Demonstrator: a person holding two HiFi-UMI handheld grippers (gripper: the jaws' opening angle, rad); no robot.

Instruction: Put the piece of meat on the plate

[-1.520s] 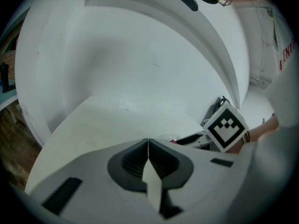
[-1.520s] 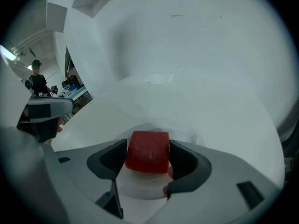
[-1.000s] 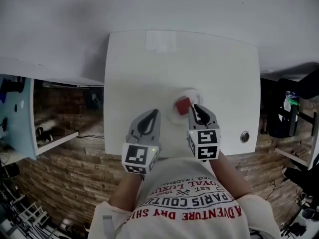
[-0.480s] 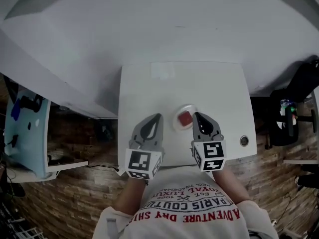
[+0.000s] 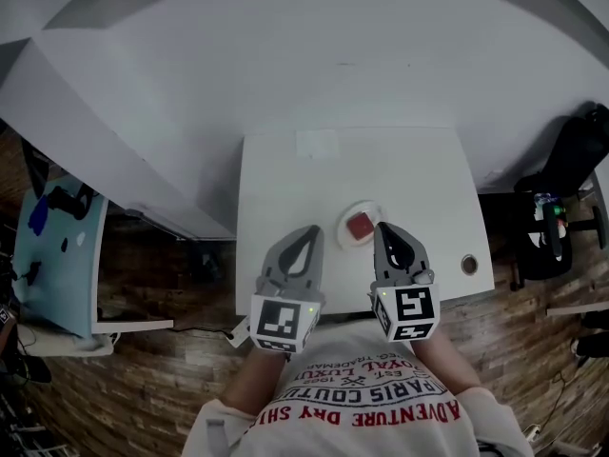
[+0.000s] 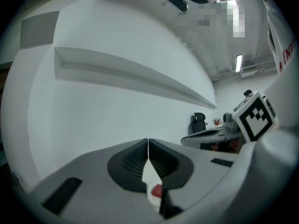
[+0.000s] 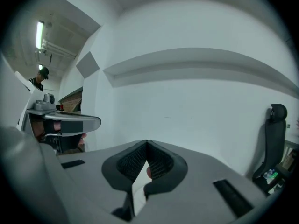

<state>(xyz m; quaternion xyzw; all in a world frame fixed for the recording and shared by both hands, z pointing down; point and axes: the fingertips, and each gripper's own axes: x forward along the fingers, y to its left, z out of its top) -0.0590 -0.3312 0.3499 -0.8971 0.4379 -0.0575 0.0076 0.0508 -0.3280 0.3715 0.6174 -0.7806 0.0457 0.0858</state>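
Observation:
The red piece of meat lies on the small white plate near the front of the white table. My left gripper hangs above the table's front edge, left of the plate, shut and empty. My right gripper is just right of the plate, also shut with nothing in it. In the left gripper view the jaws meet at the tips, and the meat shows far below through the gap. The right gripper view shows its jaws shut and pointing at the white wall.
A round cable hole sits in the table's front right corner. A black chair stands to the right of the table and a pale blue shelf to the left. A white wall runs behind the table.
Both grippers have lifted away from the table. The right jaws, slightly apart beside the meat a second ago, are now shut. The meat has stayed on the plate.

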